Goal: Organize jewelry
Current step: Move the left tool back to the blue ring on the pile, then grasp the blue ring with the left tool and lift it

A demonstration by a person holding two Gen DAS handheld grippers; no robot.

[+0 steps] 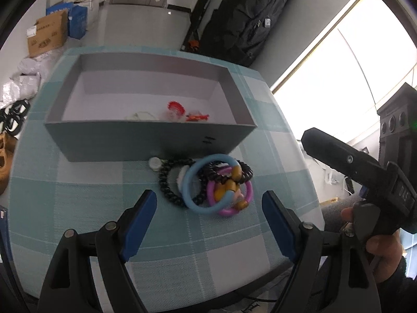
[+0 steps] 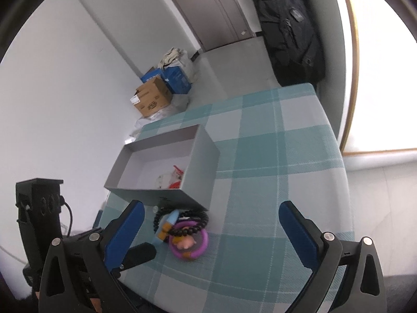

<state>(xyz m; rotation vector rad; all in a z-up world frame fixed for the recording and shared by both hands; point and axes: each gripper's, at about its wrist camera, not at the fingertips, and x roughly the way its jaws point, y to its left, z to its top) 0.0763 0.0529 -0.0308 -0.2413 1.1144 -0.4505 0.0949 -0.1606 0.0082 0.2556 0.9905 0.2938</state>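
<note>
A pile of jewelry lies on the checked tablecloth just in front of a grey open box [image 1: 146,140]: a light blue ring [image 1: 190,185], a purple ring [image 1: 229,210], black bead bracelets [image 1: 166,190] and a white piece [image 1: 155,162]. The box holds a red piece [image 1: 176,108] and other small items. My left gripper [image 1: 209,224] is open and empty, just short of the pile. In the right wrist view my right gripper [image 2: 211,232] is open and empty above the pile, with the purple ring [image 2: 200,247], the beads [image 2: 192,224] and the box [image 2: 198,172] below it.
The table [image 2: 286,182] has a teal and white checked cloth. The right gripper's body and the hand holding it show at the right of the left wrist view [image 1: 365,182]. Cardboard boxes [image 2: 153,99] and a black backpack [image 1: 247,18] stand beyond the table.
</note>
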